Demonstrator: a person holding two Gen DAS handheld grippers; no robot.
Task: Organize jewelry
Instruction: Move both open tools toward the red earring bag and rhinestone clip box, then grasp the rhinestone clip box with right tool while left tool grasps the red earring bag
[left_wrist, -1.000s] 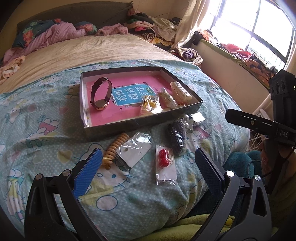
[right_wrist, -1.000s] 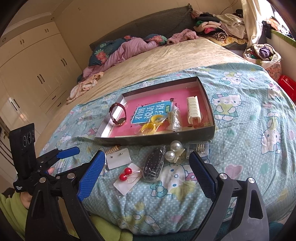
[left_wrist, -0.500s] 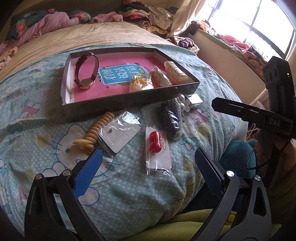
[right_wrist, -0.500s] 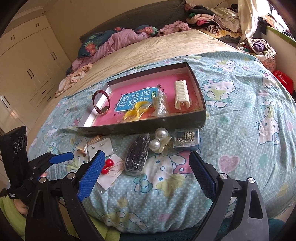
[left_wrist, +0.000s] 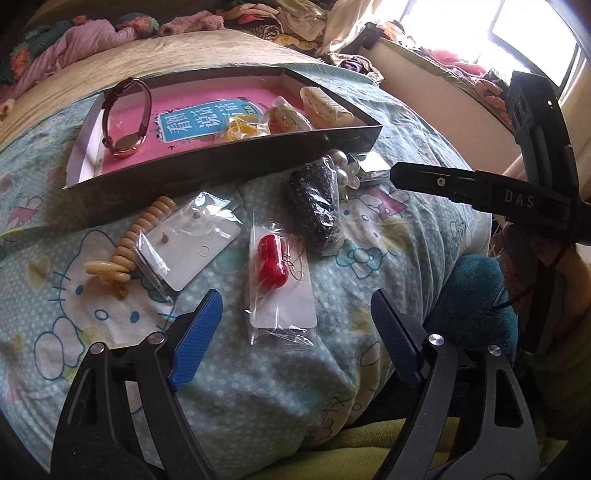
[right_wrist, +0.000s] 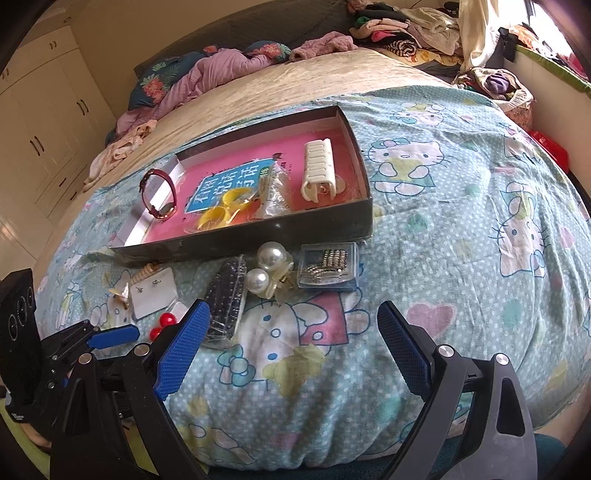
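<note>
The shallow box (left_wrist: 229, 168) sits on the bed's quilt (left_wrist: 280, 384) as the collecting place, which is why the watch (left_wrist: 127, 118), the cream hair claw (right_wrist: 317, 171) and two small bags already lie inside it while the loose pieces wait in a row just in front of its near wall. The left gripper (left_wrist: 291, 339) hovers low over the bagged red earrings (left_wrist: 280, 269), fingers spread wide and holding nothing; the bag lies between the line of its two pads, so this looks like the next pick. The packet's long axis runs away from the camera toward the box, red beads at the far end, bare card nearest the fingers. The right gripper (right_wrist: 295, 354) is likewise wide open and empty, held above the quilt near the pearl pieces (right_wrist: 264, 273) and the black bagged clip (right_wrist: 225, 299), which also points lengthwise at the box
</note>
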